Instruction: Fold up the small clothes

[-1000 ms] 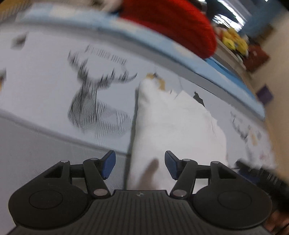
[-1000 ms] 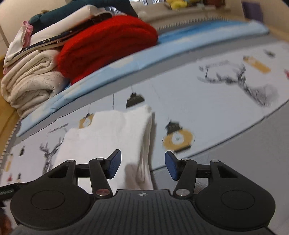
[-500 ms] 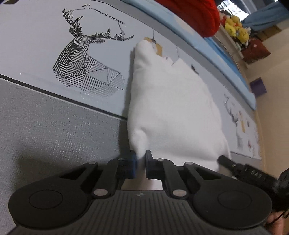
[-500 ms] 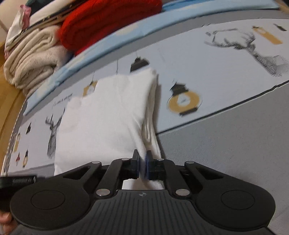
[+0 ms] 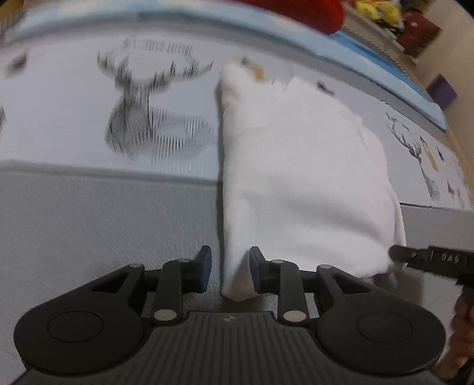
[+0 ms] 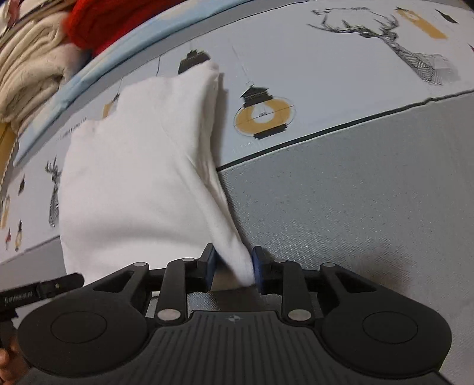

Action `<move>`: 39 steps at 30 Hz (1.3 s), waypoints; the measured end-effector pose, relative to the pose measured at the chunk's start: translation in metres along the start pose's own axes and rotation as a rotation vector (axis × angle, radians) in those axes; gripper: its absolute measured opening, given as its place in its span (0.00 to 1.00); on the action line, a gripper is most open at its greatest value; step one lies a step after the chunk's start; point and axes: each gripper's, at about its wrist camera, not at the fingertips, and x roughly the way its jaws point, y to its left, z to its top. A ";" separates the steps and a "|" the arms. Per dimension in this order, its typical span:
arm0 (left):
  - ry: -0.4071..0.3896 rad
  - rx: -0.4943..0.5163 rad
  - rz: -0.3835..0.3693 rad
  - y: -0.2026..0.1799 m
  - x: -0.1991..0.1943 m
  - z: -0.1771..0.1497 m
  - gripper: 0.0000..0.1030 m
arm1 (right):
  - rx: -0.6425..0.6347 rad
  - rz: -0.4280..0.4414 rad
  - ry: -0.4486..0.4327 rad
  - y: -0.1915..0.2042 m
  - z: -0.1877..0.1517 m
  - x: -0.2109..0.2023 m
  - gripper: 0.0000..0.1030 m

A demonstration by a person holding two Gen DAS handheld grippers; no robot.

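A white folded garment [image 5: 299, 165] lies on the printed mat, reaching onto the grey strip. My left gripper [image 5: 229, 271] is open, its fingers on either side of the garment's near left corner. In the right wrist view the garment [image 6: 136, 171] fills the left half. My right gripper [image 6: 232, 268] is open a little, with the near right corner lying between its blue pads and touching the right one. The right gripper also shows at the right edge of the left wrist view [image 5: 429, 262].
The mat [image 6: 340, 77] has deer and lantern prints, with a grey strip [image 6: 370, 189] near me. A stack of folded clothes, a red knit [image 6: 118, 17] and cream pieces [image 6: 29, 71], stands at the back. Toys and boxes [image 5: 385, 14] sit beyond.
Both grippers were shut on the garment's near corners half a second ago. Both have opened now. The left wrist view is blurred by motion.
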 end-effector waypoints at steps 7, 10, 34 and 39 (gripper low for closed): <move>-0.332 0.181 0.175 -0.028 -0.085 -0.019 0.96 | -0.083 -0.137 -0.166 0.008 -0.011 -0.048 0.39; -0.418 0.160 0.200 -0.034 -0.120 -0.028 1.00 | -0.156 -0.089 -0.305 0.015 -0.022 -0.086 0.39; -0.491 0.055 0.137 -0.066 -0.202 -0.169 0.99 | -0.350 -0.051 -0.636 0.035 -0.170 -0.207 0.93; -0.461 0.037 0.157 -0.065 -0.189 -0.164 0.99 | -0.369 -0.054 -0.591 0.043 -0.170 -0.195 0.93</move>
